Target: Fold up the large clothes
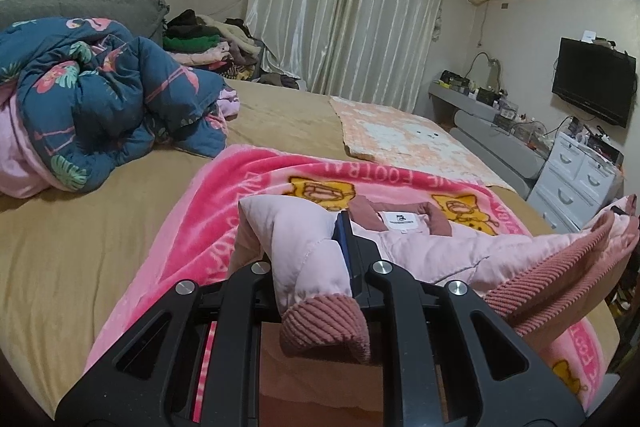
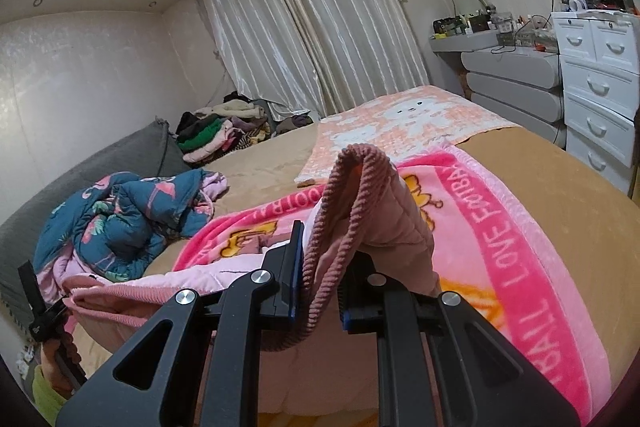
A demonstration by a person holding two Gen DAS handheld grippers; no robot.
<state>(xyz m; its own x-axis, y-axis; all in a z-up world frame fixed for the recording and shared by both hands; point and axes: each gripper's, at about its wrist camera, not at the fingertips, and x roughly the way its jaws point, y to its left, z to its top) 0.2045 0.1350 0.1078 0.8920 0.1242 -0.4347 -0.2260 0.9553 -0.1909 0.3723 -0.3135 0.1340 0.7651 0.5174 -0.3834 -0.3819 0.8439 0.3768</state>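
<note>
A pale pink quilted jacket [image 1: 432, 247] with dusty-rose corduroy trim lies over a bright pink cartoon blanket [image 1: 240, 195] on the bed. My left gripper [image 1: 320, 267] is shut on one corner of the jacket, its corduroy edge hanging below the fingers. My right gripper [image 2: 320, 267] is shut on the jacket's corduroy hem [image 2: 340, 211], which arches up over the fingers. The jacket [image 2: 168, 287] stretches between the two grippers, lifted slightly off the blanket [image 2: 520, 267]. The left gripper [image 2: 36, 311] shows at the far left of the right wrist view.
A crumpled blue floral quilt [image 1: 100, 99] lies on the tan bed [image 1: 60, 267] to the left. A peach blanket [image 1: 408, 139] lies beyond. A clothes pile [image 1: 208, 43] sits by the curtains. White drawers [image 1: 576, 183] and a TV [image 1: 592, 83] stand right.
</note>
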